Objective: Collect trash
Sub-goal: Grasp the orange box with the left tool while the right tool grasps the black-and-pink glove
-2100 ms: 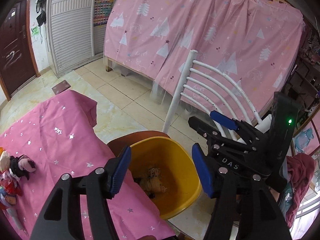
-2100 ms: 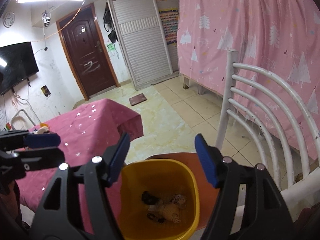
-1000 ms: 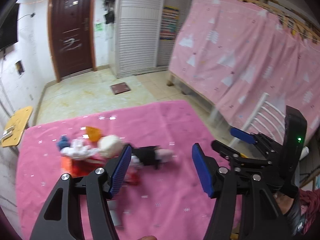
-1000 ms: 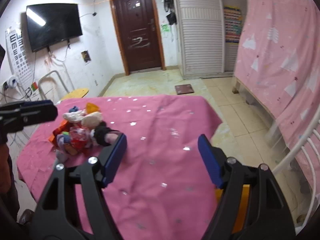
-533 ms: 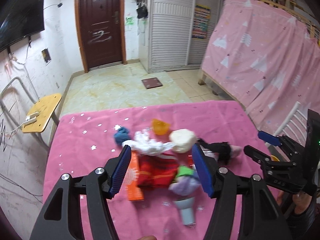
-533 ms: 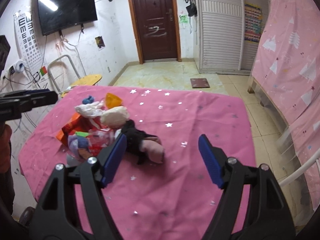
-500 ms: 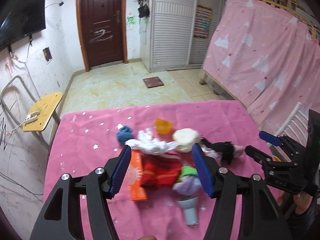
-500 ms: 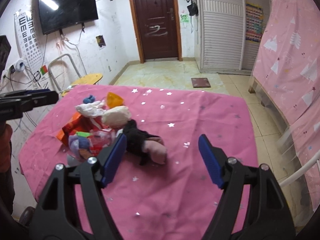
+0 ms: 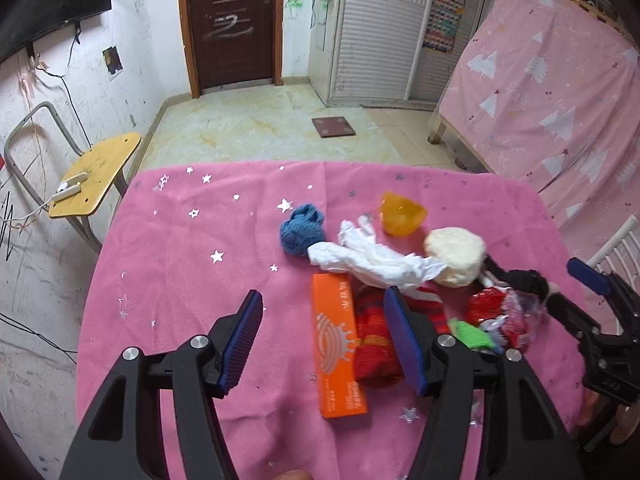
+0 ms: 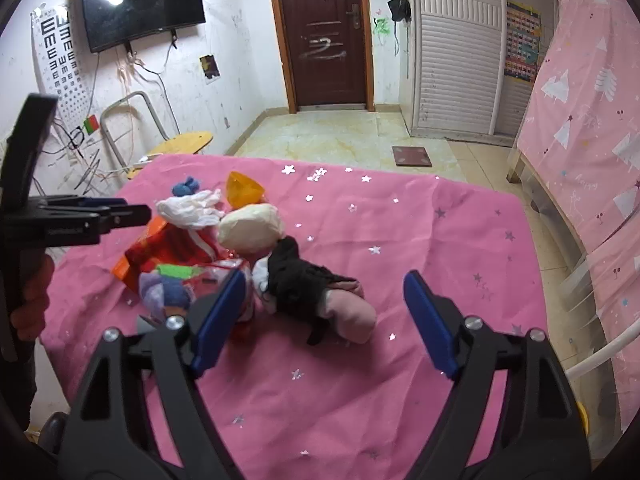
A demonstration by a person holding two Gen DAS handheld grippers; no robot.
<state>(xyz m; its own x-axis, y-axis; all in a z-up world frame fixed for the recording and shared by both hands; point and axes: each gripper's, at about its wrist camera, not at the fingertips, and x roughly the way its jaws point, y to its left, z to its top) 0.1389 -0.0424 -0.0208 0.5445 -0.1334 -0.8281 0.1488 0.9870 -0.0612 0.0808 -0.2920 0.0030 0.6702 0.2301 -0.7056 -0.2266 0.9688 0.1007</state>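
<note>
A heap of trash lies on the pink starred tablecloth (image 9: 180, 264): an orange box (image 9: 338, 344), a red wrapper (image 9: 376, 340), white crumpled tissue (image 9: 372, 256), a blue knit ball (image 9: 301, 231), an orange cup (image 9: 402, 218), a cream round lump (image 9: 454, 256). A black and pink sock bundle (image 10: 320, 292) lies at the heap's right side. My left gripper (image 9: 324, 340) is open and empty, above the orange box. My right gripper (image 10: 320, 316) is open and empty, above the sock bundle.
A yellow stool (image 9: 96, 172) stands left of the table. A pink curtain (image 9: 548, 92) hangs at the right, with a white chair back (image 10: 600, 352) beside the table. A yellow bin's edge (image 10: 582, 416) shows at the right.
Both grippers swung from the yellow bin over to the table and moved closer to the trash heap. Both stay open and empty.
</note>
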